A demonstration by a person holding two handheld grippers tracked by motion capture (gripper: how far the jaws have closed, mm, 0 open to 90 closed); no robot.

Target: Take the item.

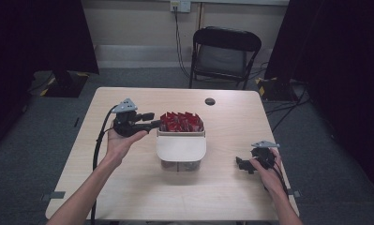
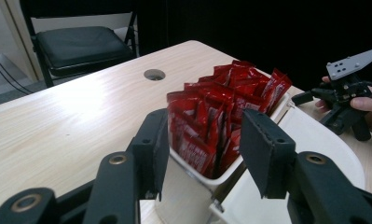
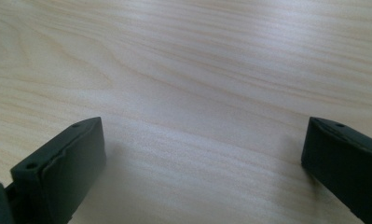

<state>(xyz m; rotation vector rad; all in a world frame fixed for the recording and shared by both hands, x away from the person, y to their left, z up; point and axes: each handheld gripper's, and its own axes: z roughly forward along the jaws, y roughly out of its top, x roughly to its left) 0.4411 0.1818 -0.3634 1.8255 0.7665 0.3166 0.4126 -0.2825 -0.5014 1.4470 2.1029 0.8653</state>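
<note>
On the pale wooden desk point(image 1: 142, 187), the left tongs point(image 2: 204, 140) stood spread around red packets point(image 2: 221, 112) in a white container point(image 1: 181, 149), while the right tongs point(image 1: 241, 165) rested spread, well apart.

In the high view you are looking forward and down over the whole table point(image 1: 128, 187) toward a chair point(image 1: 224, 51) by the far wall. Your left gripper view is sitting close behind its jaws, facing across the box point(image 2: 193, 186) of red packets point(image 2: 221, 112) at the same chair point(image 2: 76, 42) and your right gripper point(image 2: 335, 109). Your right gripper view is aiming down, very near the tabletop point(image 3: 183, 70).
</note>
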